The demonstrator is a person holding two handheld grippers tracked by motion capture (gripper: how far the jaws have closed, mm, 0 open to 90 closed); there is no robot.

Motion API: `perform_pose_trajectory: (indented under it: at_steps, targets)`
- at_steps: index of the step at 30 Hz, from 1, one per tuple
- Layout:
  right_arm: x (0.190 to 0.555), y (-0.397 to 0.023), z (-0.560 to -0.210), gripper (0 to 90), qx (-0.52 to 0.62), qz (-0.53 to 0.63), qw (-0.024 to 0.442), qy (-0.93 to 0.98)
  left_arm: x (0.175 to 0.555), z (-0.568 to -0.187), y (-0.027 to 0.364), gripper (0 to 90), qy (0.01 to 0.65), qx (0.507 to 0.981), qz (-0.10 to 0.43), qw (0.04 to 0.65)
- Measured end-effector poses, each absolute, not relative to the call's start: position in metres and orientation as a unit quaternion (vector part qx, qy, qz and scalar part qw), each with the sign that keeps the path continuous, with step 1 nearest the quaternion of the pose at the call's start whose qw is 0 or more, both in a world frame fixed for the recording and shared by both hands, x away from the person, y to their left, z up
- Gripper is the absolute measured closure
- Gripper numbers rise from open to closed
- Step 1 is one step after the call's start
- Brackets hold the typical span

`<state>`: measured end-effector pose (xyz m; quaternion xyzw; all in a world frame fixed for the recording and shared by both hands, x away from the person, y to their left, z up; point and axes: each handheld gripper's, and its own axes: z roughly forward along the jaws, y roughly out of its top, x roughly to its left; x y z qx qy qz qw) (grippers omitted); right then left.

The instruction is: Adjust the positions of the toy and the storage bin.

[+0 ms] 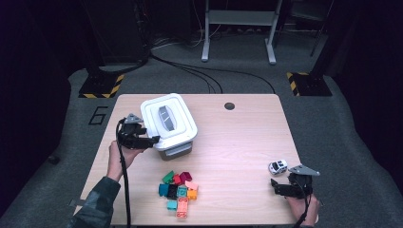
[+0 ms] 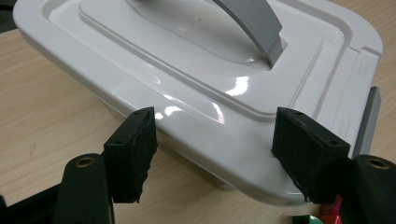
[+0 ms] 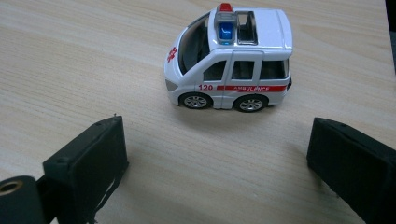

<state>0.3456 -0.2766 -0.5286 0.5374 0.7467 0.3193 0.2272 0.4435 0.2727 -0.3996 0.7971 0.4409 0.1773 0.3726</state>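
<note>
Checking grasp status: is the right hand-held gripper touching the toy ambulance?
Apart. In the right gripper view, bare table separates the toy ambulance from both open jaws of the right hand-held gripper.

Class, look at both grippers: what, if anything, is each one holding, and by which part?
Nothing is held. The left gripper stands open at the rim of the white box lid; the right gripper stands open short of the toy ambulance.

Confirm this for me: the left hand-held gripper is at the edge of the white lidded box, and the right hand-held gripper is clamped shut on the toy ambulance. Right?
Not quite. The right hand-held gripper is not clamped on the toy ambulance: in the right gripper view its jaws stand wide open, and the ambulance sits on the table ahead of them, untouched. The rest holds: the left hand-held gripper is at the edge of the white lidded box.
</note>
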Motion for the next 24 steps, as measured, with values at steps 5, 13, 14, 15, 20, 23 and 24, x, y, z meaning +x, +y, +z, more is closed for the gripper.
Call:
perform_pose_trajectory:
  at_steps: [5, 13, 14, 15, 20, 23, 24]
  targets:
    - [0.345, -0.276, -0.529, 4.1, 0.539, 0.319, 0.226, 0.746, 0.443, -0.397, 0.264, 31.2, 0.427, 0.809, 0.179, 0.363]
    - [0.346, -0.276, -0.529, 4.1, 0.538, 0.319, 0.227, 0.746, 0.438, -0.395, 0.244, 30.8, 0.419, 0.811, 0.18, 0.366]
    - [0.346, -0.276, -0.528, 4.1, 0.539, 0.319, 0.227, 0.746, 0.437, -0.395, 0.241, 30.8, 0.417, 0.811, 0.181, 0.368]
    - [0.346, -0.276, -0.528, 4.1, 0.538, 0.319, 0.227, 0.746, 0.437, -0.395, 0.24, 30.7, 0.416, 0.812, 0.18, 0.368]
    - [0.346, -0.277, -0.528, 4.1, 0.537, 0.318, 0.228, 0.747, 0.435, -0.394, 0.227, 30.6, 0.409, 0.813, 0.183, 0.37]
    - [0.346, -0.277, -0.528, 4.1, 0.537, 0.319, 0.228, 0.747, 0.435, -0.394, 0.221, 30.5, 0.407, 0.814, 0.184, 0.371]
    - [0.346, -0.277, -0.528, 4.1, 0.537, 0.319, 0.228, 0.747, 0.435, -0.393, 0.218, 30.5, 0.403, 0.817, 0.185, 0.369]
